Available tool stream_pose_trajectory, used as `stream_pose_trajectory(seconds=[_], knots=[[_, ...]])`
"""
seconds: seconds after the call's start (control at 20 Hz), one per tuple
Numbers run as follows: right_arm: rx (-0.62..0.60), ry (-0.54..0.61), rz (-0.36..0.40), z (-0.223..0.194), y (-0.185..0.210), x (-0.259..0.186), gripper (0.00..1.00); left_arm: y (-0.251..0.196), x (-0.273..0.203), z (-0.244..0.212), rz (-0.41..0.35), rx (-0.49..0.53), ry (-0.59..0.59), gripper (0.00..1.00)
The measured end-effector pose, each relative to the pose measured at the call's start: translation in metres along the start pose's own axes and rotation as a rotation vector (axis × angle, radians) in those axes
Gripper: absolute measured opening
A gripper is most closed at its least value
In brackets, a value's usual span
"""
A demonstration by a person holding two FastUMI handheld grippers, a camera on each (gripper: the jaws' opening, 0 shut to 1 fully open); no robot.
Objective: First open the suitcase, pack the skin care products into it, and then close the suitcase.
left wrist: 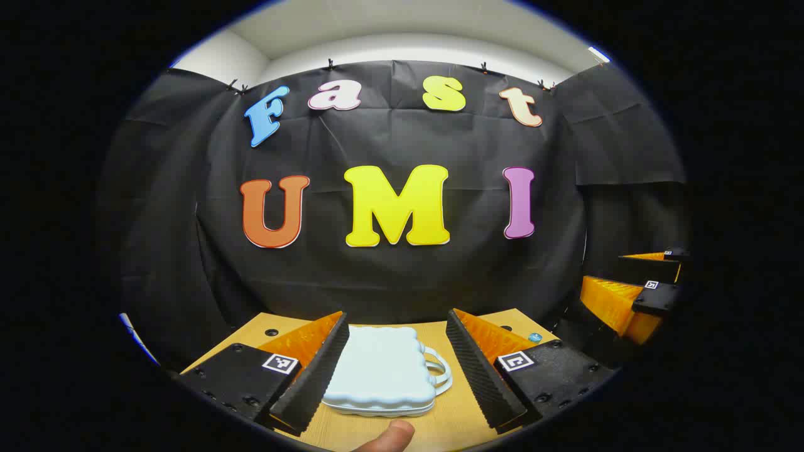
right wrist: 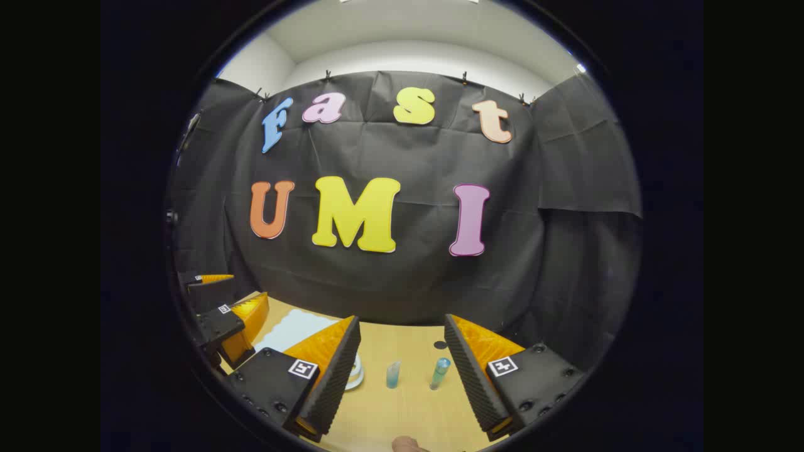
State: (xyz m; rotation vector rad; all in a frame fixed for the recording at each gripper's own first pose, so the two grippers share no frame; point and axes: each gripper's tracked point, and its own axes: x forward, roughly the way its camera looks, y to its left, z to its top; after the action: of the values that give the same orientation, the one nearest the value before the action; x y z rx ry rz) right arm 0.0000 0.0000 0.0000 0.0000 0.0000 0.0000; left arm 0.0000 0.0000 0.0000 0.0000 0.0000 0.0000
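A small pale blue suitcase (left wrist: 381, 370) with a wavy edge lies closed and flat on the wooden table (left wrist: 452, 420), its handle (left wrist: 440, 370) pointing right. My left gripper (left wrist: 399, 392) hangs open above the table with the suitcase between and beyond its fingers, not touching it. In the right gripper view, two small bluish skin care tubes (right wrist: 393, 374) (right wrist: 440, 372) stand on the table (right wrist: 402, 414) between the open fingers of my right gripper (right wrist: 402, 392), farther off. A part of the suitcase (right wrist: 295, 329) shows at the left there. The other gripper (right wrist: 220, 314) hovers at the far left.
The black cloth wall closes the back of the table. A small blue item (left wrist: 534, 337) lies at the table's right back corner. A fingertip (left wrist: 392, 434) shows at the bottom edge. The right gripper (left wrist: 634, 289) hangs at the far right of the left gripper view.
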Motion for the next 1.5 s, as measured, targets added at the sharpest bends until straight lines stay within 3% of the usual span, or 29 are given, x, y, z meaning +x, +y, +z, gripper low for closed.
stream_pose_trajectory(seconds=[0.9,1.15,1.5], knots=[[0.005,0.058,-0.04,-0.018,-0.058,0.038,0.79,-0.037,0.033,-0.016,-0.021,0.032,0.019,0.99],[-0.111,0.091,-0.105,-0.036,-0.108,0.053,0.8,-0.042,0.062,-0.071,0.015,0.313,0.08,0.99],[-0.025,0.102,-0.125,-0.055,-0.167,0.071,0.8,-0.062,0.098,-0.153,0.026,0.843,0.136,0.98]])
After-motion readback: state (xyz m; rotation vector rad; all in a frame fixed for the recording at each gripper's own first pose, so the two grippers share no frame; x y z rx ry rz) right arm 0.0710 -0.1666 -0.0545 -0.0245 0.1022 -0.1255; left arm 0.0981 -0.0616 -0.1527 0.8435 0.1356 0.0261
